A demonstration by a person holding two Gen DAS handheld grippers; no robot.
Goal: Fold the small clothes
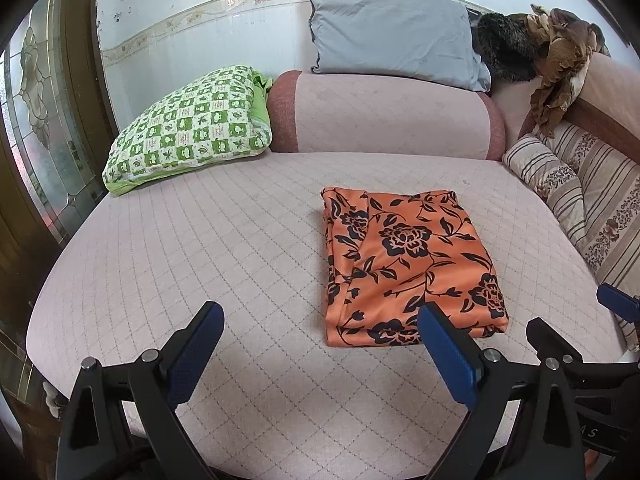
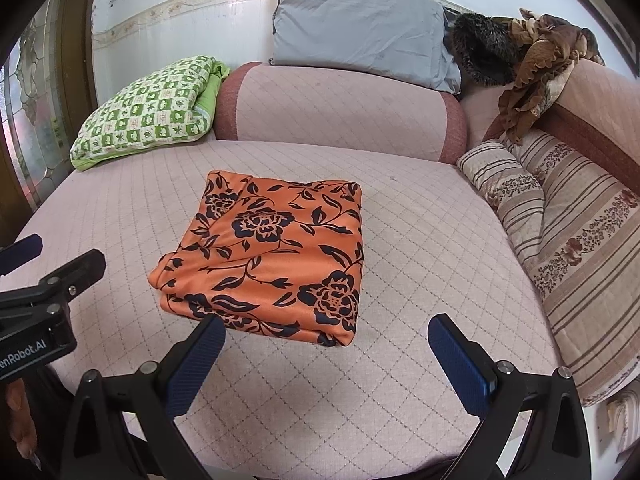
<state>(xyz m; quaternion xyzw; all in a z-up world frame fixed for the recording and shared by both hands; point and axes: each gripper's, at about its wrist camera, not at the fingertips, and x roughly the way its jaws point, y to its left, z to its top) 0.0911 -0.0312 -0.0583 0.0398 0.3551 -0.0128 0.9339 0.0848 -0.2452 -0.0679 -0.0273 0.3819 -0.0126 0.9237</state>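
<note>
Both grippers are held open above the near edge of the quilted pink sofa seat point(image 1: 248, 240), and nothing is gripped by either. Left gripper point(image 1: 320, 344) is seen with its blue-padded fingers point(image 1: 196, 352) spread wide, the right-hand pad lying just in front of the near edge of the folded garment point(image 1: 404, 264). Right gripper point(image 2: 326, 356) is likewise spread, its left pad close to the garment's near edge point(image 2: 276, 256) without clear contact.

The garment, an orange cloth printed with black flowers, is laid flat on the seat as a folded, roughly square bundle, with stacked layers shown along its near and left edges. In the left wrist view it is placed right of centre; in the right wrist view it is placed left of centre.

Behind it, a pink bolster point(image 1: 384, 114) is set against the wall, with a grey pillow point(image 1: 396, 36) resting on top of it. A green patterned pillow point(image 1: 188, 124) is leaned beside the bolster on the left. Striped cushions point(image 1: 580, 196) are lined along the right side, and a brown ruffled cloth point(image 1: 560, 60) is draped over the backrest above them, next to a dark furry item point(image 1: 504, 48).
</note>
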